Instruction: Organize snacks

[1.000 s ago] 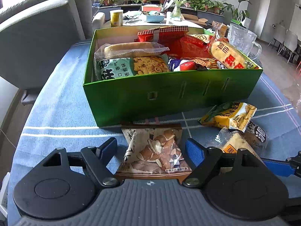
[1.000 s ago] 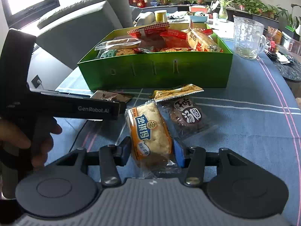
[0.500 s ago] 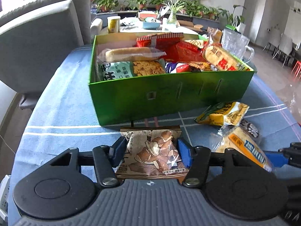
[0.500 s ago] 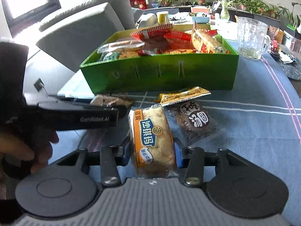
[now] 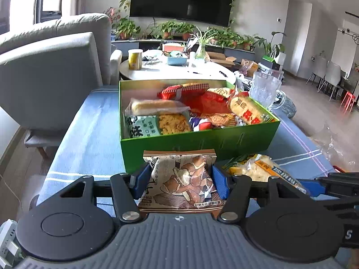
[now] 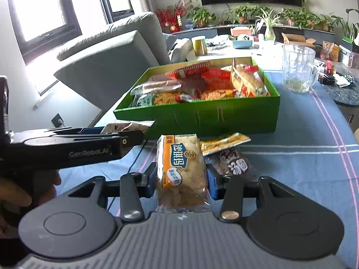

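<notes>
My left gripper [image 5: 179, 180] is shut on a brown mushroom snack packet [image 5: 182, 179] and holds it raised in front of the green box [image 5: 202, 142]. My right gripper [image 6: 181, 180] is shut on an orange-labelled pastry packet [image 6: 180, 168] and holds it raised above the table. The green box [image 6: 202, 116] is full of snack packets. A yellow packet [image 6: 224, 143] and a dark round-cake packet [image 6: 234, 162] lie on the blue tablecloth [image 6: 291, 168] in front of the box. The left gripper also shows in the right wrist view [image 6: 132, 137].
A glass mug [image 6: 297, 68] stands to the right of the box. A grey chair [image 5: 51, 76] is at the table's left side. A white table [image 5: 175, 67] with a yellow tin and plants lies beyond the box.
My left gripper closed on the mushroom packet, and both grippers lifted their packets off the table. The box now sits lower in both views.
</notes>
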Available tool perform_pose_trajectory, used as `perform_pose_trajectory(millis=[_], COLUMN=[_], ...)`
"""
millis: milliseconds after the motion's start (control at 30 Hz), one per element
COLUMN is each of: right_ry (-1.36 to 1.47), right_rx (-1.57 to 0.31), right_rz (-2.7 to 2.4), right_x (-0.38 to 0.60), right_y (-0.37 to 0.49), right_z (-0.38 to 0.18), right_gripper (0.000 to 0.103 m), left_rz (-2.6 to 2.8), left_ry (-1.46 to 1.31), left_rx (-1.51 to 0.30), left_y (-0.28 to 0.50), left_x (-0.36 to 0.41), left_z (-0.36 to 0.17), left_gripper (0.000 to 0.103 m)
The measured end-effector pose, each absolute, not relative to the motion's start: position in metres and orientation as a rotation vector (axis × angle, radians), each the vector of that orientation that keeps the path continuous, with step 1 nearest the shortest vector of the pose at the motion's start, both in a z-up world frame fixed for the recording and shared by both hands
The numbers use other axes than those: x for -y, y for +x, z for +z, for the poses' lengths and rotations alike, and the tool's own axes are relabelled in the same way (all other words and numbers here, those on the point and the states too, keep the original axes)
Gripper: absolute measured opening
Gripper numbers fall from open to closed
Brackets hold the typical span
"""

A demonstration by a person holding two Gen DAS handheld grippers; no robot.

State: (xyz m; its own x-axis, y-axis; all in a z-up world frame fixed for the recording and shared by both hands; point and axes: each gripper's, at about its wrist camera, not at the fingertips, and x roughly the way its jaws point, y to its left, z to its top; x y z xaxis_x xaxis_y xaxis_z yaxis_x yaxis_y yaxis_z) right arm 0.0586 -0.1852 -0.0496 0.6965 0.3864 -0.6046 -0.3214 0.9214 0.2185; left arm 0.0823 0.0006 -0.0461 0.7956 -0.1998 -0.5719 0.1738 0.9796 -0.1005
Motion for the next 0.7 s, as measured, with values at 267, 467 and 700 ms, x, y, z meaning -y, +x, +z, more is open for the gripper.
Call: perform_pose_trajectory(millis=[267, 467, 700], right_ry=[0.127, 0.133, 0.135], right_rx=[-0.66, -0.653, -0.644], right_rz=[0.379, 0.376, 0.38], right_x=[0.194, 0.196, 0.197], right_y=[0.065, 0.066, 0.067], right_z=[-0.04, -0.038, -0.034], right_gripper=[0.054, 0.054, 0.054], left_rz=[-0.215, -0.219, -0.225], left_ry=[-0.042, -0.041, -0.05], left_rx=[-0.608, -0.599, -0.586], left_y=[0.081, 0.08, 0.078], left_x=[0.001, 0.001, 0.0], left_z=[-0.041, -0.039, -0.034], left_gripper=[0.056, 0.056, 0.056])
